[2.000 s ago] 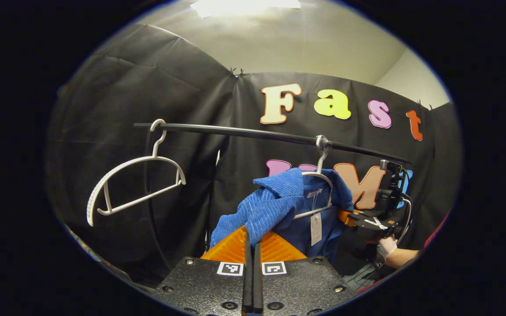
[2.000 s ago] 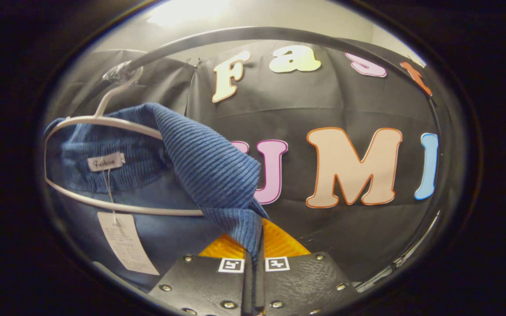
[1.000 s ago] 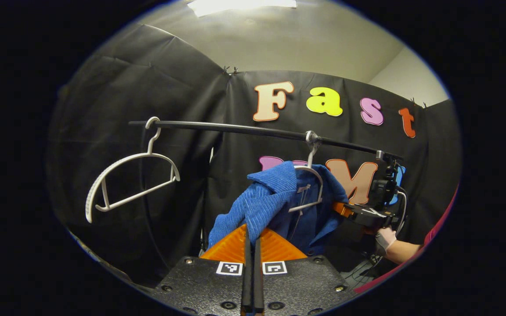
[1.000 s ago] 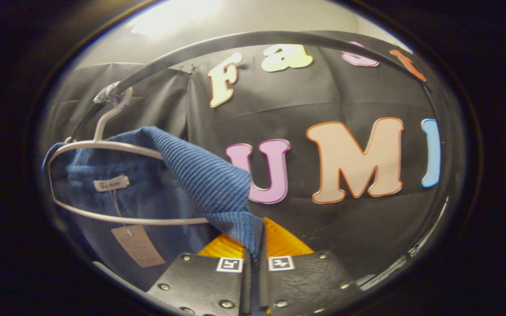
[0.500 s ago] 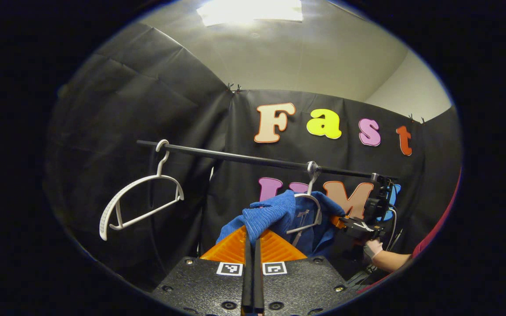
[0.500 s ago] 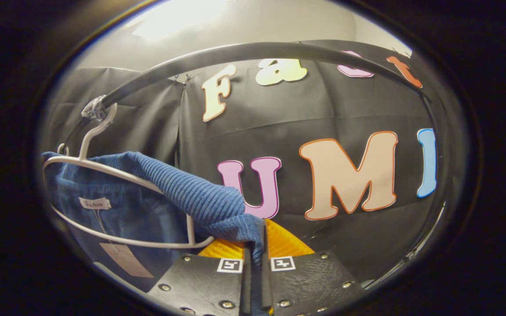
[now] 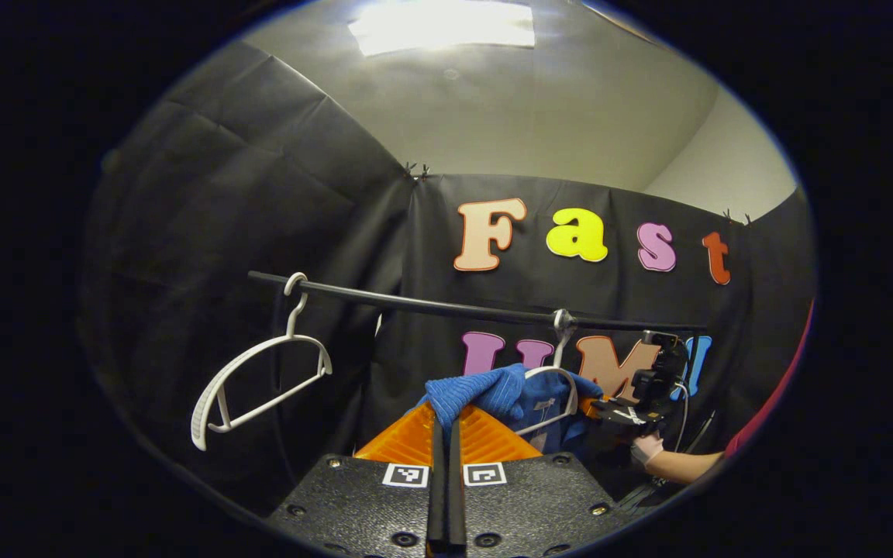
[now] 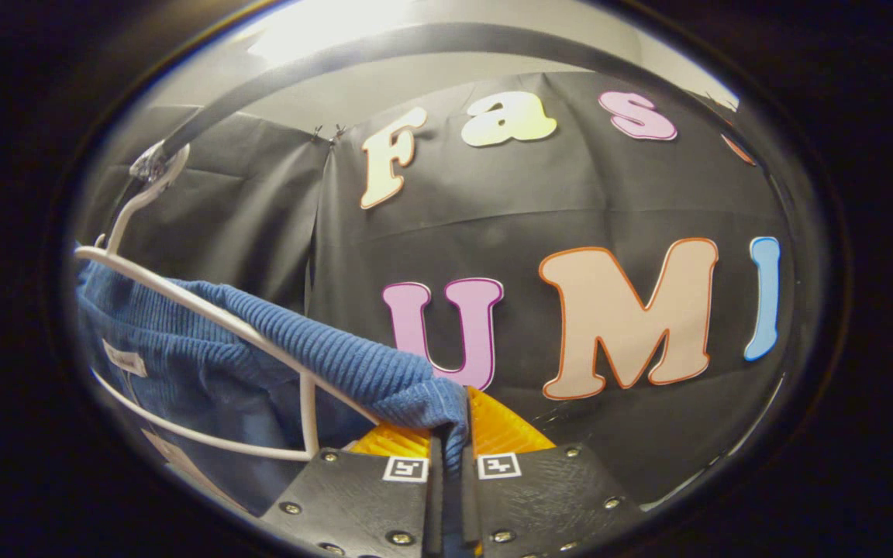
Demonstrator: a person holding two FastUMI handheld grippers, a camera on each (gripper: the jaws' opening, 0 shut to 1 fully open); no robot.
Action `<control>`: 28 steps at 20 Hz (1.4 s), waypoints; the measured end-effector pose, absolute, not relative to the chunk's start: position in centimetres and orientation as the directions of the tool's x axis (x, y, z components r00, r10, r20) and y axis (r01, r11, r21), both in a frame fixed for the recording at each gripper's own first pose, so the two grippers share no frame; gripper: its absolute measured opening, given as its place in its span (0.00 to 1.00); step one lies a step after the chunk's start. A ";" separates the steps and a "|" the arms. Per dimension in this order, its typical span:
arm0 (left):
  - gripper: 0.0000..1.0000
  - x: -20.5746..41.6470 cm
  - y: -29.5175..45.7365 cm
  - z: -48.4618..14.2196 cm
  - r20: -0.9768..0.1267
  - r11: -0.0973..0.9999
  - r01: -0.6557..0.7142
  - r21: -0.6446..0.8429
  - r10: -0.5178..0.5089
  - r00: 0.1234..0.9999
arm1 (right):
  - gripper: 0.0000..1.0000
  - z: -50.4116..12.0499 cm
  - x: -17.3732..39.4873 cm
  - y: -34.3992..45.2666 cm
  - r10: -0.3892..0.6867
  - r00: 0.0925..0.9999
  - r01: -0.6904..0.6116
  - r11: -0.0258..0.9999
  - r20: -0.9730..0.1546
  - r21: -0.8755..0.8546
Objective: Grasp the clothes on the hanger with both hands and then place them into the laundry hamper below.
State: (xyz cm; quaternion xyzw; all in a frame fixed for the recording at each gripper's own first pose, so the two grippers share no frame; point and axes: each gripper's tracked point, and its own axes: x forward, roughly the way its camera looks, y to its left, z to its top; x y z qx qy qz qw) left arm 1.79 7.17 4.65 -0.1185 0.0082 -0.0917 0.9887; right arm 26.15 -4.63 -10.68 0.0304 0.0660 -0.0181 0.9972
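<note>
Left gripper view: left gripper at bottom centre, fingers pressed together on a fold of the blue garment. Garment drapes a white hanger on the black rail; an empty hanger hangs at centre left. Right gripper at lower right, hand beneath.

Right gripper view: right gripper clamped on the garment at bottom centre; hanger at left.
</note>
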 end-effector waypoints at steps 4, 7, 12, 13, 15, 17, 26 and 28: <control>0.02 2.7 8.2 5.1 0.018 0.950 0.182 -0.256 -0.183 0.983 | 0.09 -11.0 26.9 -4.3 0.006 0.991 0.002 0.998 -0.133 0.061; 0.02 3.3 8.7 5.4 0.016 0.947 0.191 -0.258 -0.193 0.981 | 0.09 -11.2 27.1 -4.3 0.028 0.990 -0.018 0.998 -0.142 0.067; 0.02 4.5 9.7 5.2 -0.001 0.948 0.202 -0.246 -0.209 0.978 | 0.09 -11.5 26.6 -4.3 0.053 0.986 -0.042 0.996 -0.158 0.073; 0.02 4.6 10.0 4.8 -0.007 0.946 0.205 -0.251 -0.214 0.977 | 0.09 -11.5 26.6 -4.3 0.055 0.985 -0.044 0.997 -0.161 0.070; 0.03 4.8 10.4 4.7 -0.011 0.939 0.214 -0.268 -0.225 0.974 | 0.09 -11.6 26.2 -4.2 0.061 0.984 -0.051 0.997 -0.167 0.066; 0.02 5.1 10.9 4.2 -0.024 0.940 0.215 -0.265 -0.229 0.973 | 0.09 -11.6 26.2 -4.0 0.067 0.983 -0.058 0.997 -0.169 0.061; 0.02 7.0 12.5 1.0 -0.034 0.929 0.218 -0.299 -0.239 0.970 | 0.09 -11.8 25.1 -4.4 0.058 0.979 -0.047 0.997 -0.194 0.059; 0.02 7.1 12.6 -0.2 -0.034 0.925 0.220 -0.310 -0.242 0.970 | 0.09 -12.0 25.1 -4.5 0.054 0.978 -0.042 0.997 -0.203 0.061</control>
